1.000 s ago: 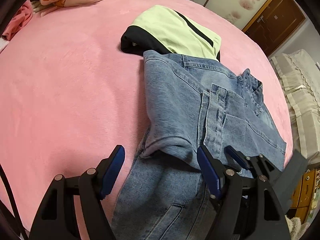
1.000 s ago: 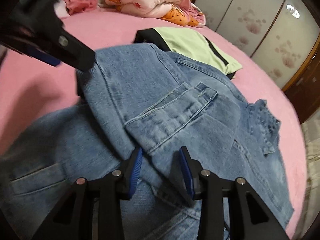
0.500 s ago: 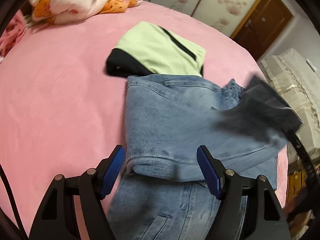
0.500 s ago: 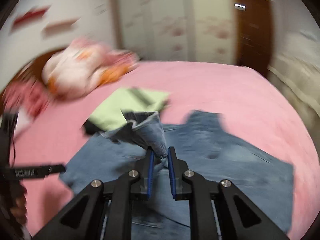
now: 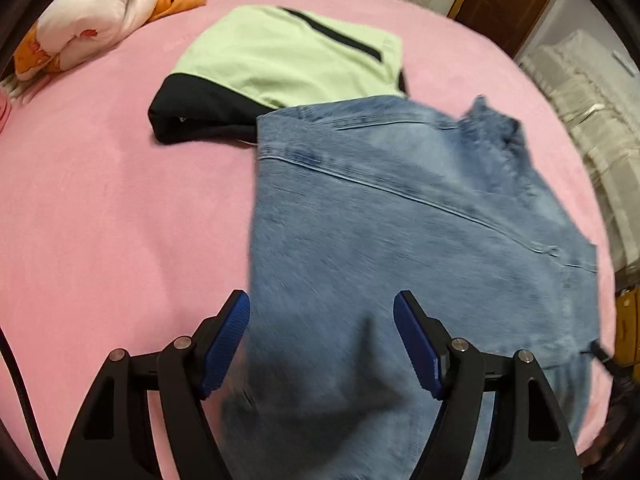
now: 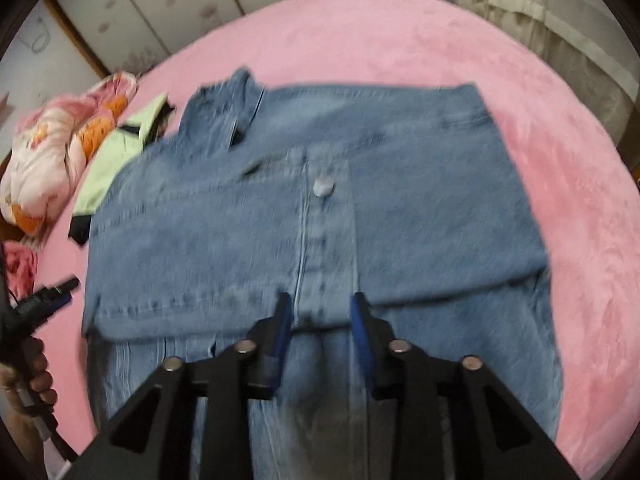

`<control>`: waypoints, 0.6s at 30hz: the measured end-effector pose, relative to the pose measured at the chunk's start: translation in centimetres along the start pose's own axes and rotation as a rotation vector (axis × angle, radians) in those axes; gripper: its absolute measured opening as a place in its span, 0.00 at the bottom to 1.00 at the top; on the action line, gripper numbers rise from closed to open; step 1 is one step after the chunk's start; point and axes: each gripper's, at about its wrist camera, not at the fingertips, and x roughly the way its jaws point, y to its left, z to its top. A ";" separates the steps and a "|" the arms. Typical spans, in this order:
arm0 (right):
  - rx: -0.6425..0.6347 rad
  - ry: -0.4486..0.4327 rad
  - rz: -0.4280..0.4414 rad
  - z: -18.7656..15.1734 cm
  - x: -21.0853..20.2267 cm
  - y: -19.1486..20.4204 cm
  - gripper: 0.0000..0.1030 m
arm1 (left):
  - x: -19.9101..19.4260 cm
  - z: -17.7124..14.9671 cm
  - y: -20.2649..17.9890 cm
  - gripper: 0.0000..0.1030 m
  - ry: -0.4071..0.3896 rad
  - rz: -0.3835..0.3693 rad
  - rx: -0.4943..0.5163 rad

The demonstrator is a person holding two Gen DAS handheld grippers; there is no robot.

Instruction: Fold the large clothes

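Because the bed (image 6: 460, 32) gave us flat room, the denim jacket (image 6: 320, 208) lay folded across its middle, beside the green top (image 5: 288, 52) already done; our left claw (image 5: 322, 344) and right claw (image 6: 319, 320) hung released above it.

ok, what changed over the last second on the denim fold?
The right hand-held gripper, pinching a denim edge half a second ago, has carried it across and let go; the denim jacket now lies folded flat. The left hand-held gripper stayed open; the green garment didn't move.
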 end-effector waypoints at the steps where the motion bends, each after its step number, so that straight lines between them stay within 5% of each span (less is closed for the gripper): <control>1: 0.008 -0.021 0.023 0.9 0.0 -0.3 0.39 | 0.9 0.6 0.4 0.71 0.018 0.009 -0.004; 6: 0.012 -0.038 0.064 4.4 2.7 -0.9 0.40 | 4.7 2.9 1.8 0.71 0.085 0.005 -0.031; 15: -0.052 0.000 0.098 8.2 9.5 -1.4 0.42 | 7.0 5.2 1.3 0.71 0.079 -0.050 -0.026; 17: -0.085 -0.016 0.102 8.4 9.7 -0.8 0.42 | 7.0 5.7 1.1 0.59 0.062 -0.052 -0.038; 18: -0.098 -0.019 0.110 8.3 9.7 -0.6 0.36 | 6.8 5.8 1.1 0.38 0.049 -0.056 -0.042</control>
